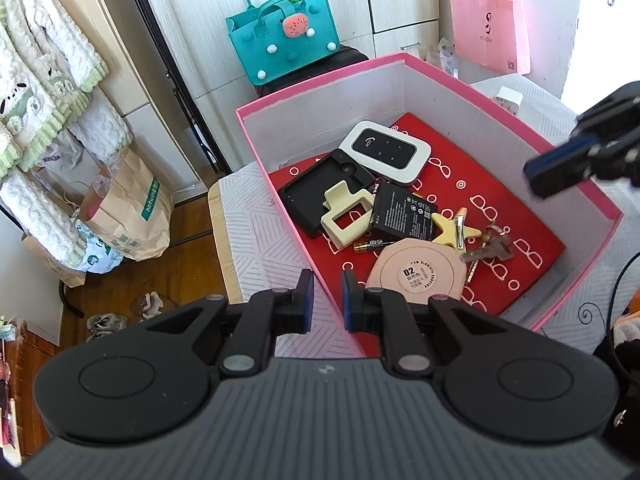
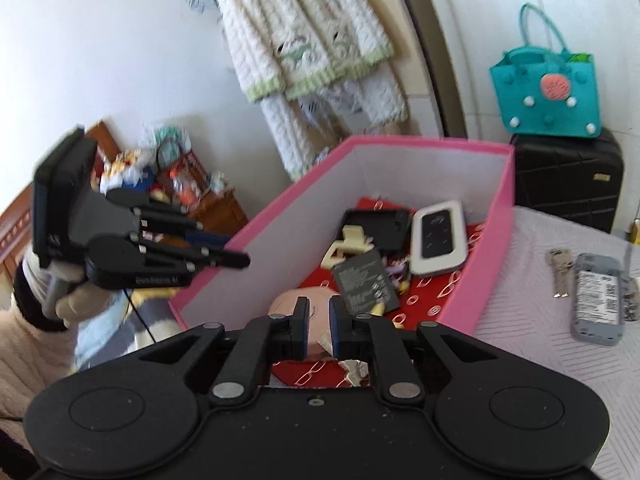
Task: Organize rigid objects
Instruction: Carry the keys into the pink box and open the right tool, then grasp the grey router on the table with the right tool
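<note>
Several rigid items lie jumbled in a pink cardboard box (image 1: 472, 90) with white inner walls and a red floor printed with white spectacles. Contents: a glossy white-and-black pocket router (image 1: 385, 151), rounded rectangle; a matte black tray-like cover (image 1: 316, 196); a cream plastic frame piece (image 1: 347, 213) with a square cut-out, lying on the cover; a flat black battery pack (image 1: 404, 212) with white print; a cylindrical AA cell (image 1: 370, 245); a cream star-shaped hair clip (image 1: 454, 227); metal keys (image 1: 490, 249); a round pale-pink compact (image 1: 418, 274) marked 02.

The box stands on a table under a white, line-textured cloth (image 1: 256, 236). On the cloth outside the box, to its right: a second set of keys (image 2: 560, 270) and a grey phone-shaped case (image 2: 597, 300).

Left gripper (image 1: 327, 298): fingers slightly parted, empty, astride the box's near rim. Right gripper (image 2: 318, 326): fingers slightly parted, empty, over the compact.

Beyond: a teal felt tote (image 1: 282, 34) on a black suitcase (image 2: 568, 184), a pink bag (image 1: 490, 28).
</note>
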Demonstrator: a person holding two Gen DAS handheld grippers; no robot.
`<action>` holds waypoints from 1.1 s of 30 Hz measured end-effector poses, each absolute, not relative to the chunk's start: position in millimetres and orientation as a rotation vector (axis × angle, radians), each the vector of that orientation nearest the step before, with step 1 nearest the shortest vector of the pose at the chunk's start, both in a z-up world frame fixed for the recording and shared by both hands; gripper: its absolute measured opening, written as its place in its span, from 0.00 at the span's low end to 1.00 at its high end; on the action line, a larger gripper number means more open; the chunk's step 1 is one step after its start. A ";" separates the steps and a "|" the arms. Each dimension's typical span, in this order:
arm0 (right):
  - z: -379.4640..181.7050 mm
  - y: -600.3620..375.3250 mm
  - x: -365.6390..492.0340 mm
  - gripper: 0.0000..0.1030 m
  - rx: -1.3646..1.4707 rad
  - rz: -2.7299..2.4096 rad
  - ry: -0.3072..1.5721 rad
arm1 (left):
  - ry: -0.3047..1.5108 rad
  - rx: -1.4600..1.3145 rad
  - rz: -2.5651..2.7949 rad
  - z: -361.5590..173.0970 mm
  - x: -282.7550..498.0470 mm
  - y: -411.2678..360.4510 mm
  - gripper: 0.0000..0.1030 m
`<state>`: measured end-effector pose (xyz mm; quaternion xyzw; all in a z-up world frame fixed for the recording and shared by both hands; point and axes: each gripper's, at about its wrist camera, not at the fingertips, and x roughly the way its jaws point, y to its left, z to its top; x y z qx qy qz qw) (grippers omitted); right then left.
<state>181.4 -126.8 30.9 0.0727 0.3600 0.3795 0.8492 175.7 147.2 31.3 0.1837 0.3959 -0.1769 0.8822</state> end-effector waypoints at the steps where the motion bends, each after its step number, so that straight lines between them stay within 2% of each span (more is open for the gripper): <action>1: 32.6 -131.8 179.9 0.16 0.161 0.791 0.748 | 0.824 0.385 -0.366 31.2 175.4 146.3 0.13; 12: 41.1 -199.3 158.5 0.24 0.248 0.622 0.662 | 0.833 0.372 -0.357 30.9 176.8 146.1 0.13; 24: 21.8 -234.2 154.3 0.27 0.264 0.491 0.689 | 0.845 0.374 -0.346 31.0 178.1 145.1 0.13; 33: 8.3 -222.5 158.6 0.38 0.083 0.413 0.668 | 0.858 0.361 -0.343 30.5 181.1 144.9 0.13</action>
